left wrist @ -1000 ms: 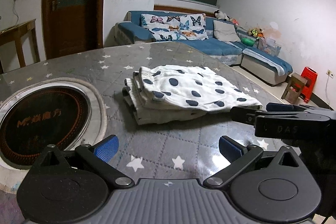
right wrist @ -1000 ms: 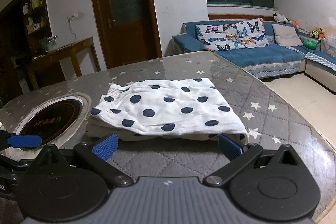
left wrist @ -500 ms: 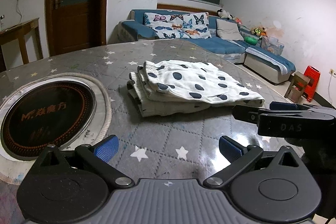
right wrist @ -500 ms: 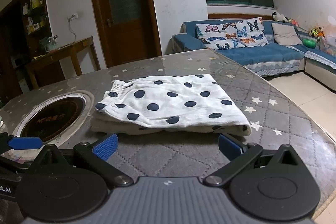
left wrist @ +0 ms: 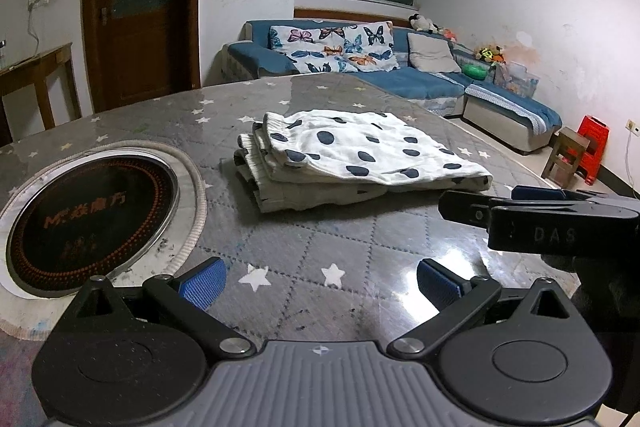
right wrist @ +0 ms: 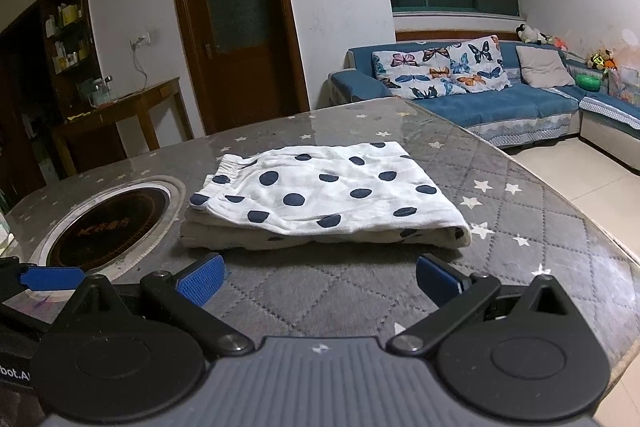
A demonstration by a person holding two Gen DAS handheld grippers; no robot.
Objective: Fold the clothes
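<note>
Garment (left wrist: 352,155) of soft white cloth with navy dots lies folded in a flat rectangle on the glossy star-quilted table (left wrist: 320,247), beside the round inset burner (left wrist: 92,211). It looks farther off than before. Left claw (left wrist: 320,281) and right claw (right wrist: 318,281) are spread, empty. Only the right view shows the shelves (right wrist: 68,27).

A white cotton garment with dark navy polka dots (left wrist: 352,155) (right wrist: 324,201) is seen folded into a flat rectangular stack of several layers. It is laid at the centre of both views. A gathered elastic waistband is shown at its left end, where the layer edges are stepped, and a rounded fold is seen at its right end.
</note>
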